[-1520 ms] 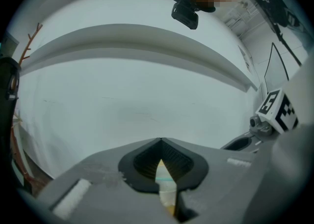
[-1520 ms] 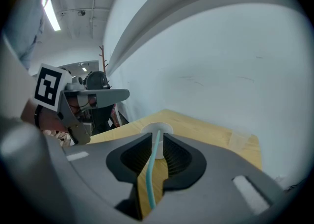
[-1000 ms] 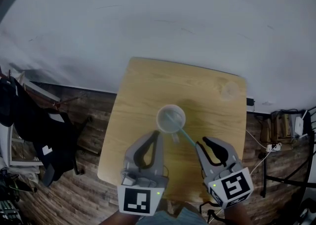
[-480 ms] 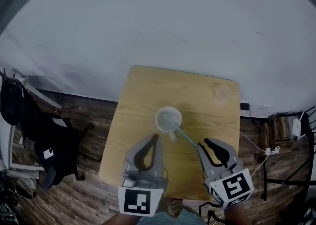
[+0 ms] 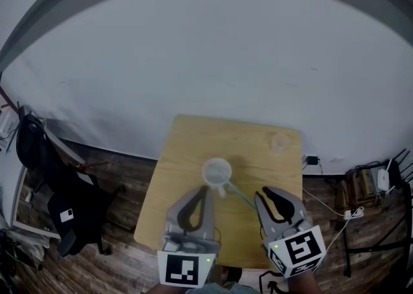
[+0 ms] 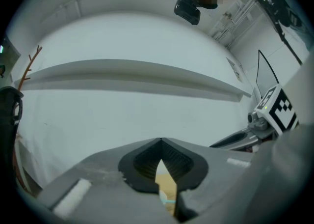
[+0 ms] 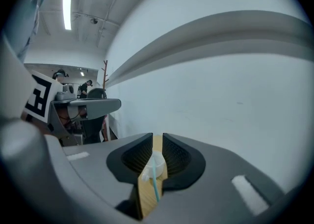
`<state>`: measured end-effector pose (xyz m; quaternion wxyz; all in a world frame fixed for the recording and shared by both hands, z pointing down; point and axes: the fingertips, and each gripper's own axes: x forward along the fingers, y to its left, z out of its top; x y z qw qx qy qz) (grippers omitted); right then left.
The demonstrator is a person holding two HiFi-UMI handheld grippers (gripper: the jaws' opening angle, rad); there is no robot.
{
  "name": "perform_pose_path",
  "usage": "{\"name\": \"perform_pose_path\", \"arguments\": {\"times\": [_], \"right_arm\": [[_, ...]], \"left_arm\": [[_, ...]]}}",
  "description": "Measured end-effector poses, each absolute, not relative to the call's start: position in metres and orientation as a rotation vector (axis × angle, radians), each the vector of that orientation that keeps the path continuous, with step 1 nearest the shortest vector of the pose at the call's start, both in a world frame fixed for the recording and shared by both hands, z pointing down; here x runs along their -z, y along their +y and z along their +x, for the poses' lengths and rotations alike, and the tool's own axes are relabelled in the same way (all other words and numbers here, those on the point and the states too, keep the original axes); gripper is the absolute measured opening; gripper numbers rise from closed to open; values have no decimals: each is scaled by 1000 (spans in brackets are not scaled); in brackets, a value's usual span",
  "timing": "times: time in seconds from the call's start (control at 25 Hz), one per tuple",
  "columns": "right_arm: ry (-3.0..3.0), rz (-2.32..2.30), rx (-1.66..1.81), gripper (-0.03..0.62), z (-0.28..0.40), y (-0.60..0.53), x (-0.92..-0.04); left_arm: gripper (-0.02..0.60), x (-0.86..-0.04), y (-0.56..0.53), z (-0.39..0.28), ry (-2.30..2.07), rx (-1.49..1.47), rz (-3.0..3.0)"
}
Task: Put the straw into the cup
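A clear cup (image 5: pixel 217 171) stands in the middle of a small wooden table (image 5: pixel 271 157). A light-blue straw (image 5: pixel 237 193) sits in it and leans out over the rim toward my right gripper (image 5: pixel 261 193). That gripper hovers just short of the straw's free end, its jaws a narrow gap apart with nothing between them. The right gripper view looks through that gap (image 7: pixel 157 137) at the cup (image 7: pixel 156 161) and straw (image 7: pixel 156 181). My left gripper (image 5: pixel 205 189) is shut and empty, its tip just near of the cup. In the left gripper view its tips (image 6: pixel 160 142) meet.
A white wall (image 5: pixel 206 60) rises right behind the table. A chair draped with dark clothes (image 5: pixel 58 189) stands on the wood floor at the left. Cables and a small rack (image 5: pixel 361 183) lie at the right.
The head view has risen, so the table looks smaller and more wall shows. Both grippers sit slightly farther back from the cup. Cup and straw have not moved.
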<state>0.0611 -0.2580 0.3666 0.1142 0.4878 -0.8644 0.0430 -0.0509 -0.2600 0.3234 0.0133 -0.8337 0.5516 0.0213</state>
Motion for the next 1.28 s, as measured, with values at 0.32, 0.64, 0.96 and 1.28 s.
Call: {"name": "perform_pose_path", "arguments": {"times": [0.32, 0.64, 0.96, 1.28], "right_arm": [[-2624, 1507, 22, 8, 55, -248, -312], [-2657, 1518, 77, 6, 51, -238, -289], [-2680, 1523, 103, 6, 50, -234, -281], [-2693, 1514, 103, 6, 46, -233, -280]], "left_arm": [[17, -283, -240, -49, 1691, -124, -2499], [17, -261, -226, -44, 1662, -157, -2445], [17, -258, -219, -39, 1650, -164, -2440], [17, -257, -219, -42, 1652, -154, -2431]]}}
